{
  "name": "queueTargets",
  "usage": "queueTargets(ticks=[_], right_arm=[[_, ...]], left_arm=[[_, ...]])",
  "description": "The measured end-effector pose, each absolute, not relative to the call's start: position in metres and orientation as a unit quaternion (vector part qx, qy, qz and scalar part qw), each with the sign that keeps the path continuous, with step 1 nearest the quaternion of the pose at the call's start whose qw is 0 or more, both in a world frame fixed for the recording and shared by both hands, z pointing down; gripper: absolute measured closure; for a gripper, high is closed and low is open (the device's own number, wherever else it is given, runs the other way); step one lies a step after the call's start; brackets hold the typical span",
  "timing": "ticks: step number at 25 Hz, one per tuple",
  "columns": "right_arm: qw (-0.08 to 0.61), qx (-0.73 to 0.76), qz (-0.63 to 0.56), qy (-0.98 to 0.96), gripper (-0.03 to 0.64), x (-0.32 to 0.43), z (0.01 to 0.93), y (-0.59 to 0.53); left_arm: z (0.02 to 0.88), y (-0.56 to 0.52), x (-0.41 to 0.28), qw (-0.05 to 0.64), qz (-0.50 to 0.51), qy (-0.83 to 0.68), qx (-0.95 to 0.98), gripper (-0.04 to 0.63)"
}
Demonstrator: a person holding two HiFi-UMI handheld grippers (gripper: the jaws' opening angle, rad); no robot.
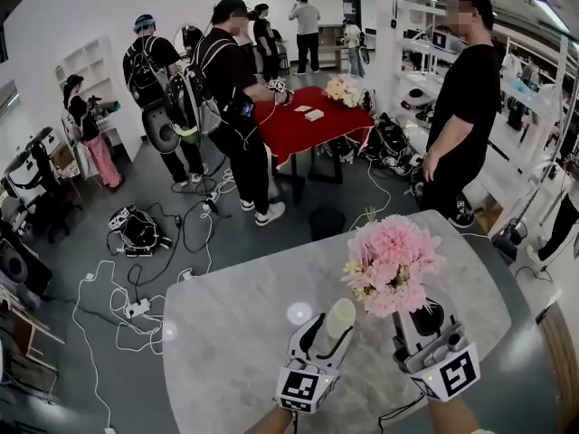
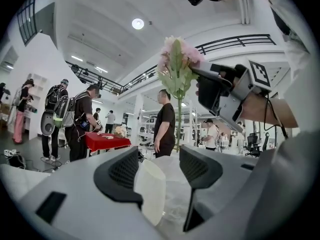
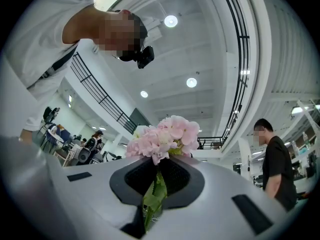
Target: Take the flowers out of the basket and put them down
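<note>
My right tool (image 1: 423, 322) pinches the pink flower bunch (image 1: 391, 265) by its stem. My left tool (image 1: 330, 331), spread, flanks a pale cylindrical vase (image 1: 341, 317). The grey marble bench (image 1: 226, 351) offers open top toward nine o'clock.

right gripper (image 3: 157, 184) jaws clamped on green stem of pink flowers (image 3: 162, 136), blooms just above the pads, person in black (image 3: 277, 171) far right, ceiling lights (image 3: 171, 21) overhead
</note>
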State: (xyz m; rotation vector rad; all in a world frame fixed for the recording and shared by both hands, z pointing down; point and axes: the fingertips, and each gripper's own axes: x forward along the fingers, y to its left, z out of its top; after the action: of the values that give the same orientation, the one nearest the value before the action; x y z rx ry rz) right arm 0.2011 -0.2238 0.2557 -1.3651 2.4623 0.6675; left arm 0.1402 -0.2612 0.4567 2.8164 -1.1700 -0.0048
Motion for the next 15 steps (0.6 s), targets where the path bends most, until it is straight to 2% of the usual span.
queueTargets(ticks=[3,9,12,15], right_arm=[[0.118,-0.472,0.227,0.843,0.58,0.203,0.258,-0.212],[0.102,-0.475,0.22,0.846,0.58,0.2,0.265,-0.182],[0.088,-0.472,0.214,0.85,0.58,0.194,0.272,-0.165],[0.07,-0.468,0.206,0.857,0.58,0.188,0.283,-0.149]], left_arm=[[0.451,-0.254,0.13,0.042,0.007,-0.395,0.918,0.424],[0.439,-0.23,0.118,0.033,0.018,-0.401,0.915,0.549],[0.436,-0.217,0.11,0.03,0.022,-0.406,0.913,0.591],[0.432,-0.202,0.103,0.032,0.021,-0.406,0.913,0.591]])
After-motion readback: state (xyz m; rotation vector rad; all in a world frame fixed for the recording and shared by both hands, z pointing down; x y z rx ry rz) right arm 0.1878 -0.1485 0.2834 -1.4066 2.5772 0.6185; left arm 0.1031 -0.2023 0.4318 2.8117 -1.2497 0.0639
